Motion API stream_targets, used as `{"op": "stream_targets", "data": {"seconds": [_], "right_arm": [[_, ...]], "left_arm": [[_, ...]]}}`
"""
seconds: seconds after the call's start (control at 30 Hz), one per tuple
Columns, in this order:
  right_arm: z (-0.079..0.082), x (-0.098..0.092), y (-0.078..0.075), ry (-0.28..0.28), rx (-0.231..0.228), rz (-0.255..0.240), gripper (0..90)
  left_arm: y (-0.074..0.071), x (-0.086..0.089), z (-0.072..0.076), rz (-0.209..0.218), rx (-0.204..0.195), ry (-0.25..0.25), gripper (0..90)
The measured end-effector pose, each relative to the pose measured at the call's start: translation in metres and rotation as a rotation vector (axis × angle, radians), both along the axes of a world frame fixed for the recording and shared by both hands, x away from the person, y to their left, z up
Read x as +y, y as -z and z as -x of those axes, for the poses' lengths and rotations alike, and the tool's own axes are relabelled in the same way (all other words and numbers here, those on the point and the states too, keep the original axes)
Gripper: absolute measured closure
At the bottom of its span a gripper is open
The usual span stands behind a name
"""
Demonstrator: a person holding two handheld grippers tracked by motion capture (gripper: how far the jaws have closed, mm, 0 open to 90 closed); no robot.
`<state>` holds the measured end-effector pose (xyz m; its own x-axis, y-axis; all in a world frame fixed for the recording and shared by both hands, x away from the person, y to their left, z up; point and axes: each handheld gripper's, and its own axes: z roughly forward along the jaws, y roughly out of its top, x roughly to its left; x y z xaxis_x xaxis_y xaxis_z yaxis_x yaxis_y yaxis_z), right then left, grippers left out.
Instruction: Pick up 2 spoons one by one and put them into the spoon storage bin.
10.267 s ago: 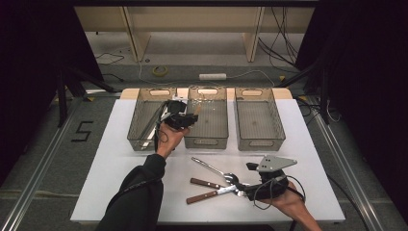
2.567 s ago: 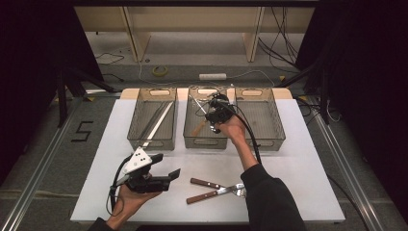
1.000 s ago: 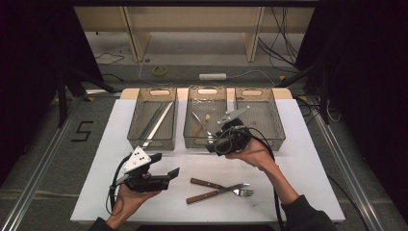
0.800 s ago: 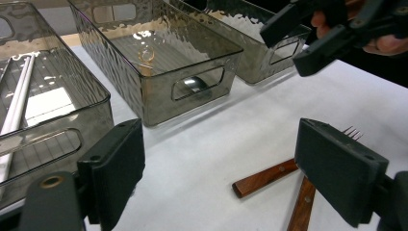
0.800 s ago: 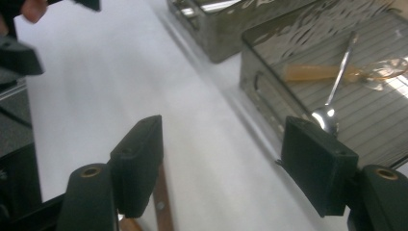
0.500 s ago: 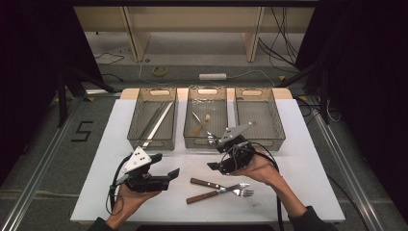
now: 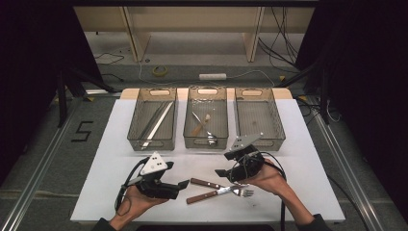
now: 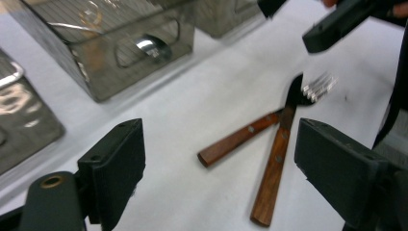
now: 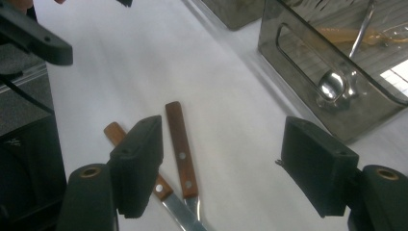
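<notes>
Two wooden-handled utensils lie crossed on the white table near its front edge: a fork (image 7: 243, 192) (image 8: 315, 87) and a knife (image 7: 204, 183) (image 9: 180, 144). My right gripper (image 7: 223, 166) (image 9: 221, 144) hovers just above and behind them, tilted down, its jaws open and empty. My left gripper (image 7: 180, 188) (image 8: 219, 144) rests low to their left and points at the handles, open with nothing between its jaws. In the left gripper view one jaw of the right gripper crosses the top right corner.
Three mesh trays stand in a row at the back: the left tray (image 7: 137, 139) holds long metal pieces, the middle tray (image 7: 188, 142) (image 9: 308, 91) holds spoons and a wooden-handled piece, and the right tray (image 7: 279, 134) looks bare. The table's front edge is close to both hands.
My right gripper has come away from the middle tray, forward and down to just above the fork and knife. The left gripper has hardly shifted.
</notes>
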<state>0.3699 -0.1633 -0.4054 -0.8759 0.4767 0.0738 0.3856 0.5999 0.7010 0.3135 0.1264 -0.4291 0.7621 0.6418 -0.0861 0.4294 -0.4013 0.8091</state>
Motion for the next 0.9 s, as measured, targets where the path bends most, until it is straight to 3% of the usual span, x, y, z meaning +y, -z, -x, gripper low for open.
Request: {"op": "stream_targets", "data": {"seconds": [0.23,0.63,0.9], "right_arm": [[0.008,-0.010,0.003,0.019,-0.006,-0.034,29.6],[0.017,-0.015,0.009,0.023,0.001,-0.042,28.3],[0.020,-0.016,0.012,0.024,0.004,-0.040,28.1]], "left_arm": [[0.005,-0.017,0.002,-0.089,0.034,0.059,18.2],[0.013,-0.029,-0.002,-0.160,0.092,0.105,20.3],[0.018,-0.040,-0.004,-0.229,0.114,0.140,22.2]]}}
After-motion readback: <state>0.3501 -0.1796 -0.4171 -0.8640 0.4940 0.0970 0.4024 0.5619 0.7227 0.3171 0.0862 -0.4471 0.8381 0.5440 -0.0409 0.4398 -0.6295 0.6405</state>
